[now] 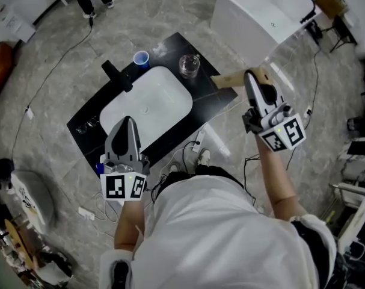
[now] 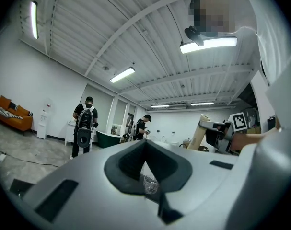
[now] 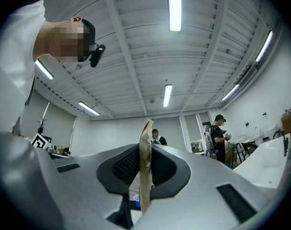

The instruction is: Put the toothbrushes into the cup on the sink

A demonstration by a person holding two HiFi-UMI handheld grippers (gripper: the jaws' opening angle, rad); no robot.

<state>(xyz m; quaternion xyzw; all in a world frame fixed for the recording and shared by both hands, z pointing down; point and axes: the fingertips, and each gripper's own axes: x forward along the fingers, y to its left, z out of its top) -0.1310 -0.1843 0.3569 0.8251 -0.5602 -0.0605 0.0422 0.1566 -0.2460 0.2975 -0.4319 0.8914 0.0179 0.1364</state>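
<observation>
Our right gripper (image 1: pixel 250 76) is clamped on a flat brown cardboard strip (image 1: pixel 229 79) pinched edge-on between its fingers. Our left gripper (image 1: pixel 127 123) has its fingers pressed together, holding nothing. The blue cup (image 1: pixel 141 58) stands on the black sink counter (image 1: pixel 207 101), well beyond both sets of fingertips.

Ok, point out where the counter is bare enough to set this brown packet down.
Bare: the counter strip right of the basin, below the glass. The packet hangs right beside that strip. Crowded: the far corner with blue cup and glass, and the faucet side.
</observation>
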